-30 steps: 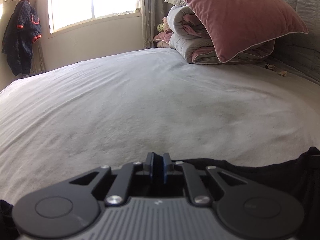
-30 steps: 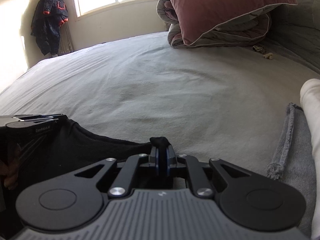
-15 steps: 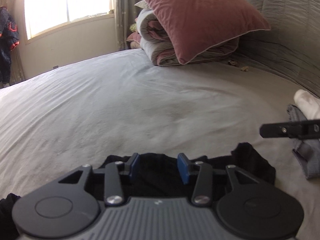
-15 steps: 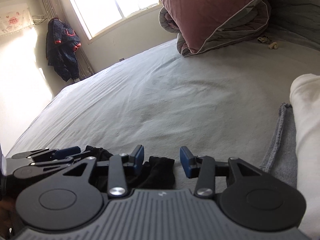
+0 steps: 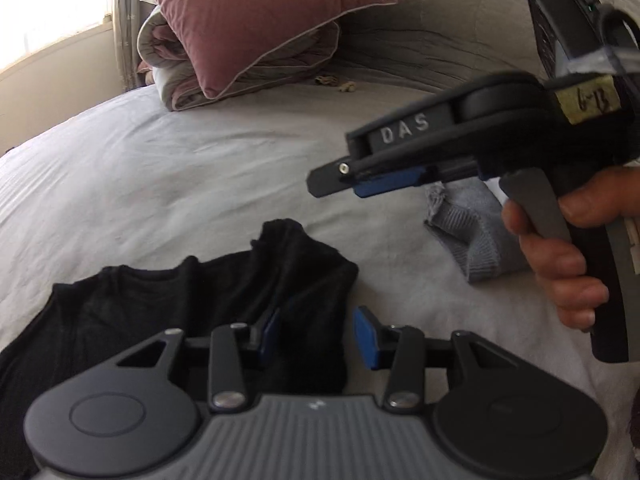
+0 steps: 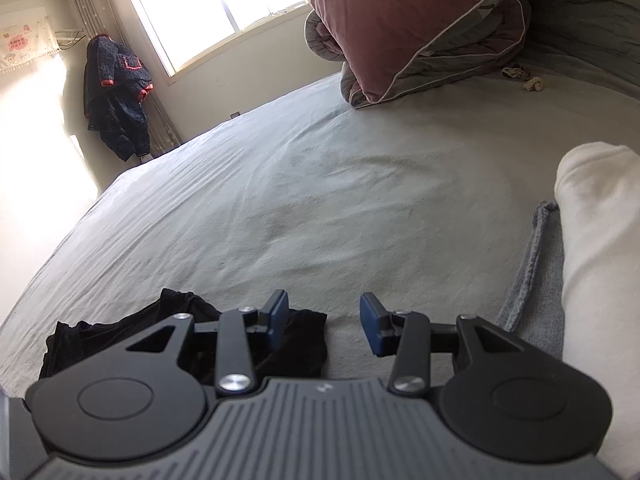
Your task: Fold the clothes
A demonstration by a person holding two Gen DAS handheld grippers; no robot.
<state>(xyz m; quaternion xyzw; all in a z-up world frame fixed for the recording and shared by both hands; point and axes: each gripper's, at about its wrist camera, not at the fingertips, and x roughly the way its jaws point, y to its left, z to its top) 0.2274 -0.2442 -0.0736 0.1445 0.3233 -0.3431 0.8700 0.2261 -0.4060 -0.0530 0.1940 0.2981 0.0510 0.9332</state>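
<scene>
A black garment [image 5: 160, 312] lies crumpled and partly folded on the pale bed sheet [image 5: 180, 184]. My left gripper [image 5: 320, 332] hovers over its right edge, open, and its blue pads press on nothing. My right gripper [image 6: 325, 316] is open too, with its left finger above the black garment [image 6: 120, 336] and bare sheet showing in the gap. In the left wrist view the right gripper [image 5: 332, 178] hangs above the bed at the right, held by a person's hand [image 5: 568, 264].
A grey knitted garment [image 5: 472, 240] lies right of the black one, with a white garment [image 6: 600, 240] beside it. A pink pillow [image 5: 248, 20] rests on a rolled duvet [image 5: 168, 64] at the headboard. A dark jacket [image 6: 116, 92] hangs by the window.
A second ago both grippers were shut on the black garment's edge. Both have opened and let it go. The left view swung right, bringing the right gripper and hand into sight.
</scene>
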